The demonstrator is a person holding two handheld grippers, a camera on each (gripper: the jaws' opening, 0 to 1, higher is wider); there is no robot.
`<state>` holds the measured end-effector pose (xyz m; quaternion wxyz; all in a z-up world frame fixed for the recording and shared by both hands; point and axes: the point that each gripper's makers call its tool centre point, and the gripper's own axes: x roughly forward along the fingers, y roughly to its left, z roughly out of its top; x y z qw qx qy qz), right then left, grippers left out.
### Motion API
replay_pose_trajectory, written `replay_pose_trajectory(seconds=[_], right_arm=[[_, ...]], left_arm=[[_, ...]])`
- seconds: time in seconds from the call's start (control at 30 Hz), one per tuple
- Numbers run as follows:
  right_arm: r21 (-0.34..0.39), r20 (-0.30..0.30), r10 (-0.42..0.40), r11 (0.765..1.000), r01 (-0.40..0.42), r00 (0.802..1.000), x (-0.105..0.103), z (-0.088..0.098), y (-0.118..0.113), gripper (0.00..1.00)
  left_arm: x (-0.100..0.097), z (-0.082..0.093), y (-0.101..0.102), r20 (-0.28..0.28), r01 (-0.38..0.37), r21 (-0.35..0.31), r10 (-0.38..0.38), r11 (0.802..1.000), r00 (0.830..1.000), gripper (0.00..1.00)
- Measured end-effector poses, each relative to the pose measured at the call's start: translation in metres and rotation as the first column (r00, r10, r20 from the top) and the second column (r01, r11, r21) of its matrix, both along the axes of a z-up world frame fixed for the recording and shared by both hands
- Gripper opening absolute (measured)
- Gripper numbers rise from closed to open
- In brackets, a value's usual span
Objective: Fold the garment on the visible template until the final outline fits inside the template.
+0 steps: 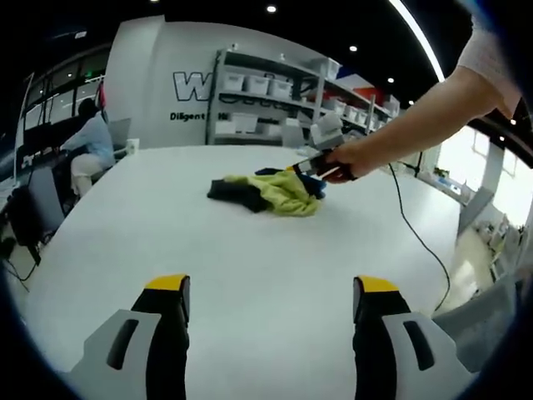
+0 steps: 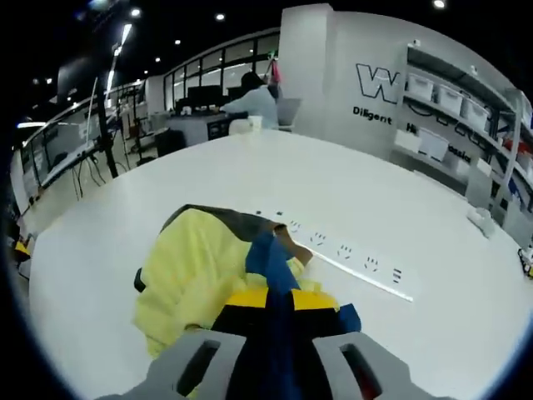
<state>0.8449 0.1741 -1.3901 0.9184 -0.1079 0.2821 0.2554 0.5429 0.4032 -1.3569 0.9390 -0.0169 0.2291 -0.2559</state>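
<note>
Nearest the left gripper view's lens, left hand-held gripper (image 1: 271, 304) hovers over bare white desk (image 1: 250, 250), jaws spread, nothing between them. Farther out, mid-desk, crumpled garment (image 1: 271, 192) lies in a heap, yellow-green with dark and blue parts. Right hand-held gripper (image 2: 281, 310) pinches a blue fold of it. Beyond, a white power strip (image 2: 346, 260) lies just beside the garment.

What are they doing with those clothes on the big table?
A person is starting to fold a garment that lies crumpled in a heap on a white table. The right gripper is shut on a blue part of it. The left gripper is open and hangs over bare table, apart from the heap. Nothing is folded yet.
</note>
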Motion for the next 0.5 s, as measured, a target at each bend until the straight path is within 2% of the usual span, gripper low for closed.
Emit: replay_pose_trajectory(seconds=[0.07,0.13,0.33,0.5], right_arm=[[0.012,0.012,0.013,1.0,-0.013,1.0,-0.007,0.004,0.001,0.0],[0.013,0.025,0.061,0.998,-0.061,0.998,-0.015,0.005,0.006,0.0],[0.035,0.037,0.151,0.988,-0.152,0.988,-0.049,0.009,0.014,0.0],[0.062,0.048,0.19,0.979,-0.193,0.981,-0.071,0.016,0.013,0.0]], left_arm=[[0.0,0.001,-0.001,0.001,0.0,0.001,0.0,1.0,1.0,0.81],[0.0,0.001,-0.002,0.001,0.002,0.001,-0.002,1.0,1.0,0.8],[-0.002,0.003,-0.006,0.0,0.013,0.008,-0.013,1.0,1.0,0.8],[-0.004,0.006,-0.012,0.002,0.029,0.019,-0.029,0.999,1.0,0.79]])
